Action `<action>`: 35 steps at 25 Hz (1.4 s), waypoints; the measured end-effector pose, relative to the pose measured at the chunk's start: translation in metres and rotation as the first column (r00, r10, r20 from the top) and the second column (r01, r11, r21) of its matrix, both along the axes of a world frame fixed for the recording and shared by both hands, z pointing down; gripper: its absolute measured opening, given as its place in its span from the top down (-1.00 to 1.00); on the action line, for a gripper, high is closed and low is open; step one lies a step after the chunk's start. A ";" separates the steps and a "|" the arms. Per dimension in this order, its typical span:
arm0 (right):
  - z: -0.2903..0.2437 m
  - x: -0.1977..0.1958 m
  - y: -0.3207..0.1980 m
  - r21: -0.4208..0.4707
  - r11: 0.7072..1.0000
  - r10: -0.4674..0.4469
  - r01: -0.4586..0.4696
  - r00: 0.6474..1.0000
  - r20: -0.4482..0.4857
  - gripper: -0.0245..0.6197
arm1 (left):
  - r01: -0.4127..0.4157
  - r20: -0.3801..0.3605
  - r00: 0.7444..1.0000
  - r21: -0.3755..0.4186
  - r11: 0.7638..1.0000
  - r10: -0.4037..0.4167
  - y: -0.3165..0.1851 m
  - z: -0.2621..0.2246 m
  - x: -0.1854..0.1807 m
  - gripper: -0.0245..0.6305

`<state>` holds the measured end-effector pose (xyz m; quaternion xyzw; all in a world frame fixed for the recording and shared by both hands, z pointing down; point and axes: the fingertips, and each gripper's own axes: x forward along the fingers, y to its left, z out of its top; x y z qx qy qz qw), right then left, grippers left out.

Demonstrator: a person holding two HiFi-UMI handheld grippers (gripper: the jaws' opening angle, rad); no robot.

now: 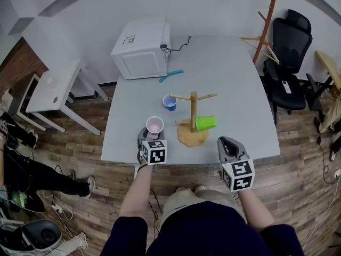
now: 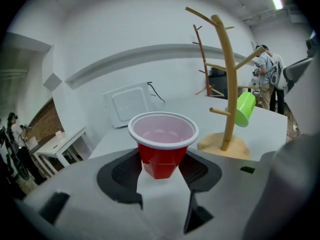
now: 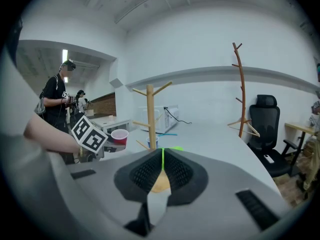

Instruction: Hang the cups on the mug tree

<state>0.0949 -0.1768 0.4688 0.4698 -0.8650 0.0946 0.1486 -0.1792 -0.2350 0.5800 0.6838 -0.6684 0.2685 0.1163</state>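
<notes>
Pale grey table (image 1: 234,73) on wood-plank floor (image 1: 80,153), white microwave (image 1: 141,48) at far corner, wooden mug tree (image 1: 193,111) bearing green plastic cup (image 1: 205,123), left gripper (image 1: 148,136) clamping upright red plastic cup (image 2: 162,144), right gripper (image 3: 162,169) closed, empty.

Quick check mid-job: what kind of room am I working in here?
Probably an office or lab: a black office chair, a wooden coat stand, and a white microwave on a grey table.

In the head view the red cup (image 1: 154,125) shows only its rim and pale inside; the left gripper (image 1: 149,136) hides its body. In the right gripper view the green cup (image 3: 173,148) is a sliver above the right gripper (image 3: 161,170), and the blue cup (image 3: 153,142) sits half behind the mug tree (image 3: 150,114).
</notes>
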 end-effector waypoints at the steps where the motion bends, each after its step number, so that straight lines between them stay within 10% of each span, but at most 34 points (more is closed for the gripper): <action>1: -0.001 0.001 0.000 0.003 1.000 0.000 0.000 1.000 0.000 0.82 | -0.017 0.017 1.000 -0.006 1.000 0.017 -0.002 0.000 0.004 0.21; 25: -0.010 0.008 0.002 0.045 0.998 -0.034 0.033 0.999 0.013 0.82 | -0.141 0.345 0.925 -0.082 0.987 0.161 -0.023 -0.015 0.031 0.22; 35: -0.013 0.010 -0.001 0.050 0.998 -0.037 0.037 0.999 0.010 0.82 | -0.206 0.471 0.846 -0.141 0.968 0.249 -0.027 -0.009 0.045 0.22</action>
